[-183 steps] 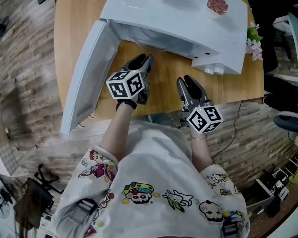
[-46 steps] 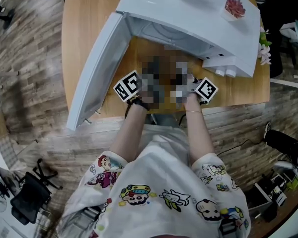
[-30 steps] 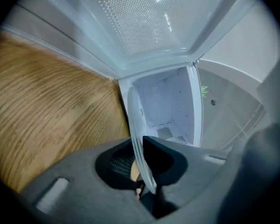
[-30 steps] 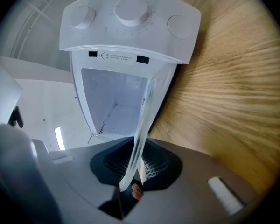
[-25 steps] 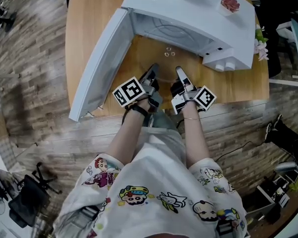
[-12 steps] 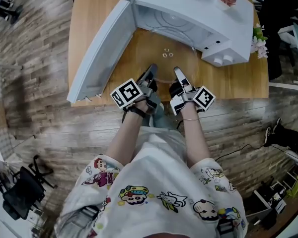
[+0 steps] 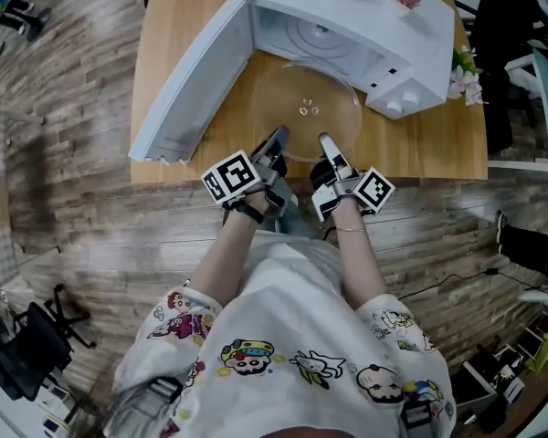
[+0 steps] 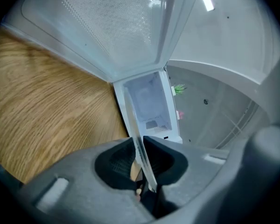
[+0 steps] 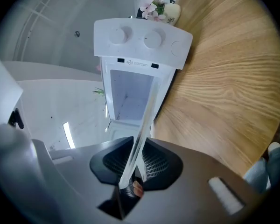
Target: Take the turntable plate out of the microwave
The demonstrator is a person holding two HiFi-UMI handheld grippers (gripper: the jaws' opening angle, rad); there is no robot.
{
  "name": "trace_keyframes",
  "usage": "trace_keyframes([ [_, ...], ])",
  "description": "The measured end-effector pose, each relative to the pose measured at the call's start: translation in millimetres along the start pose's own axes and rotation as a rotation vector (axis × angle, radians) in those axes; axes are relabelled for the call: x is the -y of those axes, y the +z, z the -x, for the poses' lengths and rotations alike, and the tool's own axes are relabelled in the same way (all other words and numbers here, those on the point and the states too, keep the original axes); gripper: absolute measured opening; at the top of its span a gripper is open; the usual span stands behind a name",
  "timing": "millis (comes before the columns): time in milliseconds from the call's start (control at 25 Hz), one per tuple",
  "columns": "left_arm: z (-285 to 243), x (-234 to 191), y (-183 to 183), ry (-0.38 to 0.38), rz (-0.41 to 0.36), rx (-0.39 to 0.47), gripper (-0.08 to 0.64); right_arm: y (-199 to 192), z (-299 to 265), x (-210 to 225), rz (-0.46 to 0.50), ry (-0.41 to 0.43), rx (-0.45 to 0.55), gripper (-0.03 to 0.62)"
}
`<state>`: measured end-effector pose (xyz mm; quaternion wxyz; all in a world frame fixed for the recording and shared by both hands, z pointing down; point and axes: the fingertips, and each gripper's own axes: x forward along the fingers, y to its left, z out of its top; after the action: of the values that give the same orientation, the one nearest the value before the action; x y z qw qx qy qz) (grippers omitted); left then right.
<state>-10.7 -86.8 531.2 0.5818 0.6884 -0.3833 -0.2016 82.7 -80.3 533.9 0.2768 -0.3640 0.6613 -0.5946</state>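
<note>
Glass plate (image 7: 306,108) sits over the middle of the table (image 7: 155,62), just in front of the microwave (image 7: 347,12), whose door (image 7: 192,80) swings open toward the left edge. The left gripper (image 7: 278,139) and right gripper (image 7: 325,140) meet its near rim. In the left gripper view, the jaws pinch the rim, seen edge-on, with the door beyond. In the right gripper view, the jaws likewise clamp the rim, with the panel (image 9: 140,43) ahead.

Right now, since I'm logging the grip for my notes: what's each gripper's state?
Left gripper: jaws shut on the turntable plate, at its rim.
Right gripper: jaws shut on the turntable plate's rim too.
</note>
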Motion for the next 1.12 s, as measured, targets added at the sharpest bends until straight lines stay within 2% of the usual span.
trace_keyframes([
  [720,38.1,78.5,-35.7,-0.108,-0.036,-0.038,0.048,-5.4,63.5,-73.1,0.084,0.082,-0.017,0.074],
  [1120,64.9,100.9,-54.9,-0.15,-0.038,-0.046,0.048,-17.5,90.1,-97.3,0.142,0.112,-0.07,0.075],
])
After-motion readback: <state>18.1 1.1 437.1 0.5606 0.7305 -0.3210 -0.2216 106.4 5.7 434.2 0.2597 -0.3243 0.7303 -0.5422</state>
